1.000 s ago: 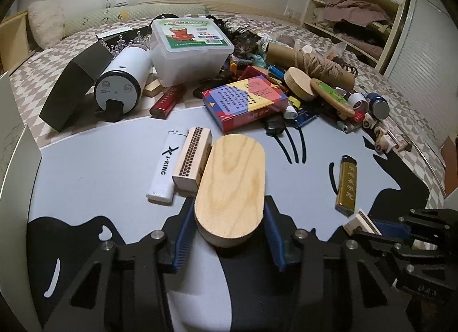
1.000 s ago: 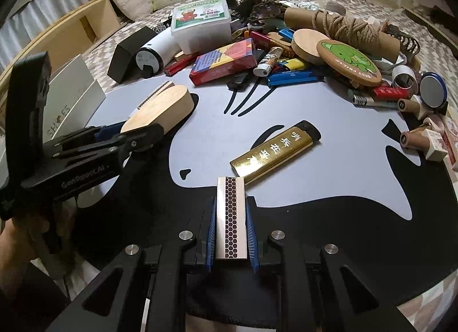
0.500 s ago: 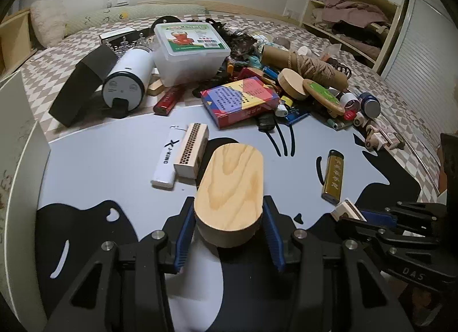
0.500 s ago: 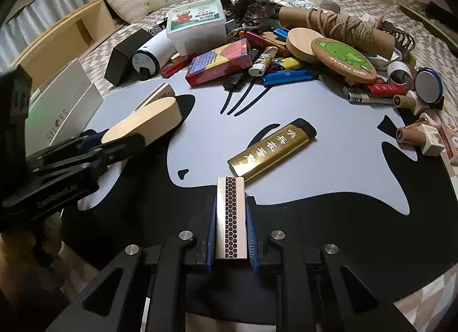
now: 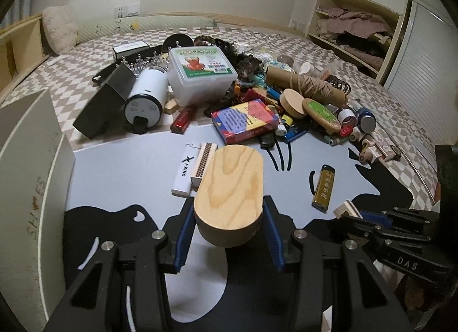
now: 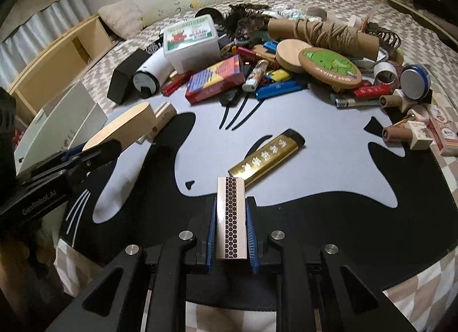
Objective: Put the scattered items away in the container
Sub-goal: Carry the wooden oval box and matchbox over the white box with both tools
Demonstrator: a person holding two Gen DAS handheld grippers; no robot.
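Left wrist view: left gripper (image 5: 229,230) pinching an oval wooden block (image 5: 230,186) between blue pads (image 5: 183,234), block lifted clear of the grey-and-black mat (image 5: 120,171). Just beyond it on the mat, a white lighter (image 5: 185,170) lying beside a matchbox (image 5: 202,164). Gold lighter (image 5: 323,186) to the right, apart from both. White box wall (image 5: 31,160) at the far left edge. Right gripper (image 5: 360,213) at lower right, closed on a second matchbox (image 5: 347,208).

Right wrist view: right gripper (image 6: 231,227) clamped on the second matchbox (image 6: 231,217), honeycomb striker strip facing up. Gold lighter (image 6: 267,158) flat on the mat (image 6: 329,143) just ahead. Left gripper (image 6: 100,151) at left, gripping the wooden block (image 6: 126,128) above the mat. White box (image 6: 61,125) behind it, near the mat's left edge.
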